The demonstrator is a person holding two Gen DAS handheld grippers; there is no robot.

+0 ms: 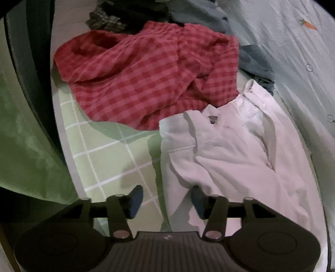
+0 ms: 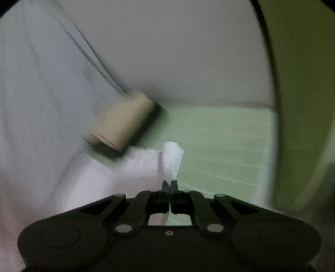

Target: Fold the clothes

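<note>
In the left wrist view, the left gripper (image 1: 166,204) hovers low in the frame with jaws spread, nothing pinched, above the white garment (image 1: 236,146) at centre right on the green checked sheet (image 1: 108,150). A red checked garment (image 1: 146,71) lies bunched above it (darker clothes behind are cut off). The right wrist view is blurred: the right gripper (image 2: 169,185) has jaws pressed together on a white fabric edge (image 2: 172,157). The tan roll (image 2: 123,121) behind is hard to identify.

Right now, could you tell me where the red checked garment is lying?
In the left wrist view, the red checked garment lies crumpled on the green grid sheet, up and left of the white garment, in front of a pile of dark clothes.
</note>
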